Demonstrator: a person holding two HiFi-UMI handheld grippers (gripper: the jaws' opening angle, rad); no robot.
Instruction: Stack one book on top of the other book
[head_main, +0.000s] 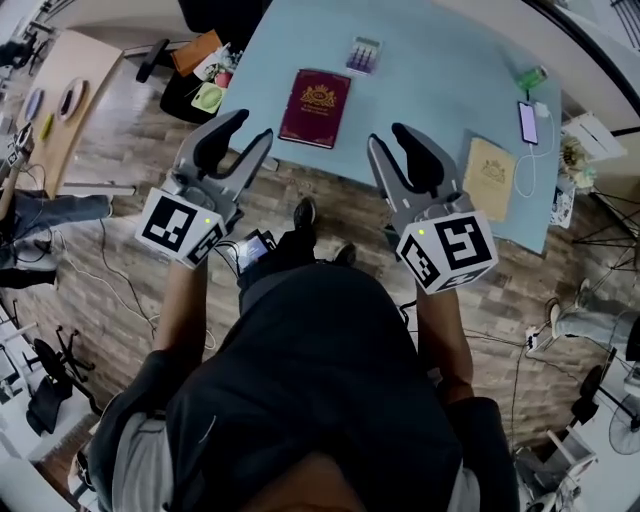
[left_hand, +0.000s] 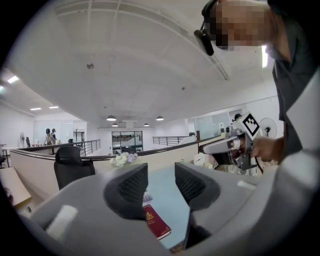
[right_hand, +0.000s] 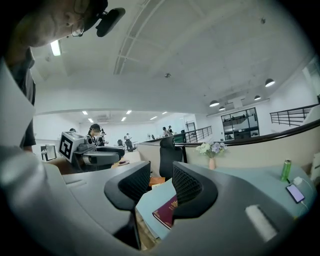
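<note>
While we are hovering left gripper (head_main: 250, 128) and right gripper (head_main: 388, 135) side by side, both gaping empty | maroon book (head_main: 315, 108) is pointing lengthwise away.

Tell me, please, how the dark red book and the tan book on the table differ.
Colour: the dark red book has a maroon cover, the tan book a pale beige one. Place: the dark red book lies near the middle of the near edge of the table, while the tan book lies towards its right end, beside a phone. Both lie flat and closed, each with an emblem on its cover, well apart.
</note>
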